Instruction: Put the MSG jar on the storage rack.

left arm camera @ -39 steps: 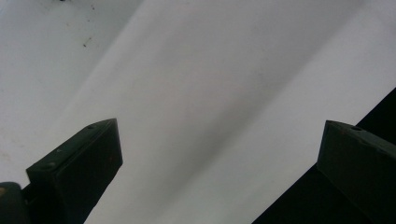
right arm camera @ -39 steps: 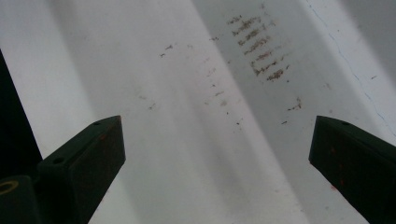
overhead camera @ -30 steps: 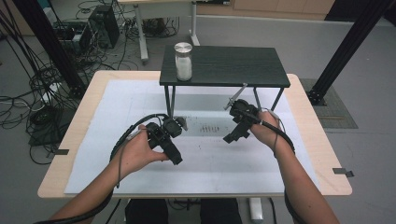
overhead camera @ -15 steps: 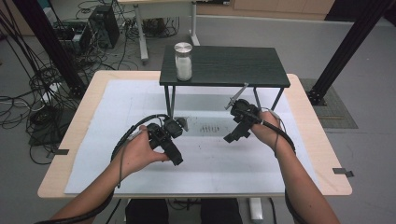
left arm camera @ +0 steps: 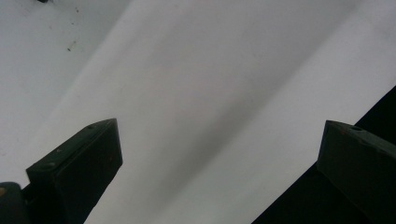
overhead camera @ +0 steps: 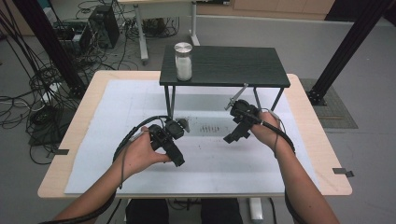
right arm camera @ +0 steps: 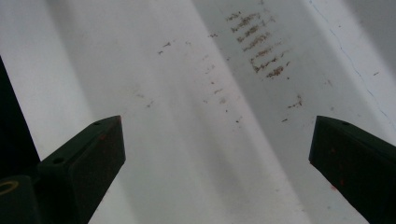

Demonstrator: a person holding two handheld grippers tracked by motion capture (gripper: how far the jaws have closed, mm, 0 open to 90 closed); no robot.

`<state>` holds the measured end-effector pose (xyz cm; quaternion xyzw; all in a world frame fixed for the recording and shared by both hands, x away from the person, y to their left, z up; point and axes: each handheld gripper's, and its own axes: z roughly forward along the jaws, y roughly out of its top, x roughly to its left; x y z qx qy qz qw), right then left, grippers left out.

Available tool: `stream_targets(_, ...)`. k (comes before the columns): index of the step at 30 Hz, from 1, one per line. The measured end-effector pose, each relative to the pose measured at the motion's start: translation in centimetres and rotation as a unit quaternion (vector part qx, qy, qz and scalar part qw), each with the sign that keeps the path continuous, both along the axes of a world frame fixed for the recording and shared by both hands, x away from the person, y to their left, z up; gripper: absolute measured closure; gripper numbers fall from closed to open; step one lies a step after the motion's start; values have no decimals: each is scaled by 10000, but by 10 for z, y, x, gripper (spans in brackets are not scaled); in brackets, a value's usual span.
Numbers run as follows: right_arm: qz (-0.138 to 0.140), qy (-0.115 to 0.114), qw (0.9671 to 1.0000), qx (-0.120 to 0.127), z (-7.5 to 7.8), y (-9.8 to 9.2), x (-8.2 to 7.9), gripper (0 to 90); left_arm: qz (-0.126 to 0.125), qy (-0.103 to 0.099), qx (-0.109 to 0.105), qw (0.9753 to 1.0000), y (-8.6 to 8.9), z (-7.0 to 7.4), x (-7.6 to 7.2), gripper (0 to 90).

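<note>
While both my grippers hang over the white mat (overhead camera: 116,121) with jaws wide apart and empty, the jar (overhead camera: 183,61) stands upright on the black shelf (overhead camera: 233,70), ahead and above; my left gripper (overhead camera: 173,149) is nearer than my right gripper (overhead camera: 236,134).

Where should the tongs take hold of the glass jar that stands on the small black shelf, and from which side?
Grip the jar around its glass body, below the metal lid, coming level from the person's side. It stands upright near the shelf's front left edge, so that side is open. The left tongs look nearer.
</note>
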<state>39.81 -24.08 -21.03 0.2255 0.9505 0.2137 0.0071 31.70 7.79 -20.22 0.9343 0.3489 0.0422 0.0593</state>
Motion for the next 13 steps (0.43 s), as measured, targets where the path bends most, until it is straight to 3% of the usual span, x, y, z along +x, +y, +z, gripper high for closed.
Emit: stream_targets(13, 23, -7, 10000, -2, 1, 3, 0, 36, 36, -5, -29, 10000, 4, 1, -1, 4)
